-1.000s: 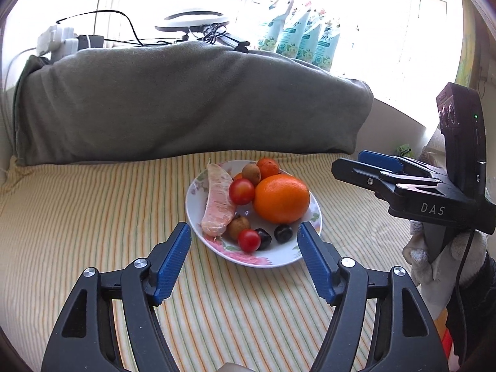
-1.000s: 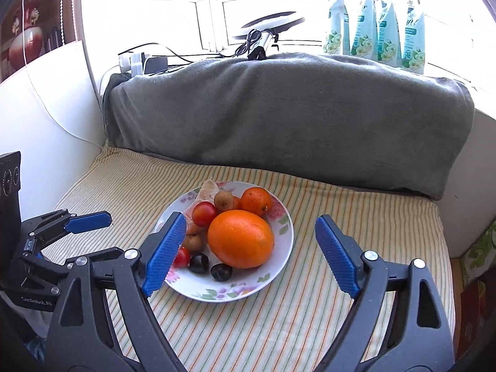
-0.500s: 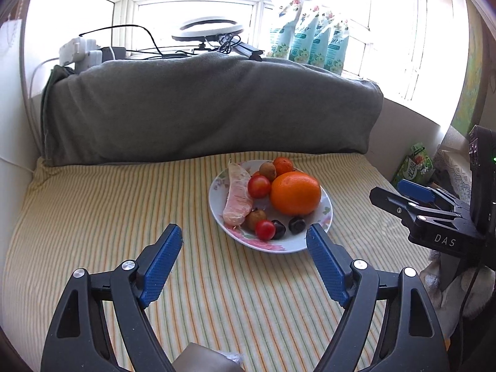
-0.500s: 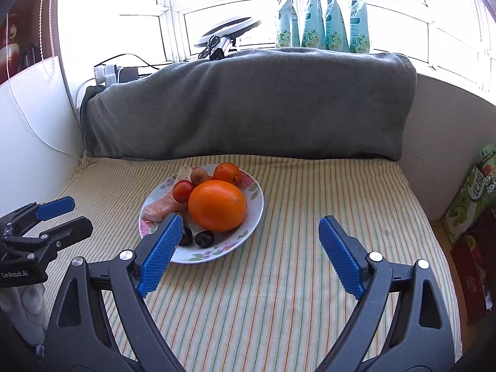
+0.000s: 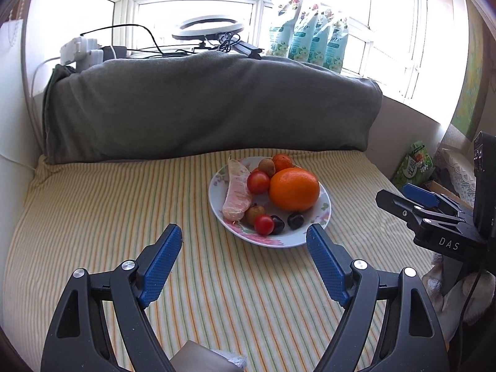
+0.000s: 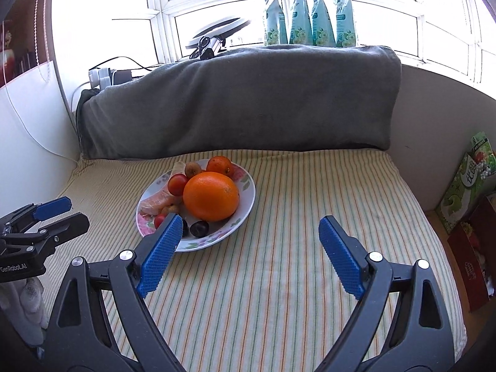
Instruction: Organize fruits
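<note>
While your left gripper [image 5: 243, 245] and right gripper [image 6: 248, 237] gape empty, having just widened, the fruit plate [image 5: 324, 214] sits just beyond them on the striped cloth [image 5: 93, 217].

The left gripper [image 5: 245, 241] points forward and down, its jaws having just been opening, nothing between its blue pads [image 5: 159, 263]. The right gripper [image 6: 249, 237] (also tilted downward) has its jaws spread wide and empty, having just been opening slightly too.
</note>
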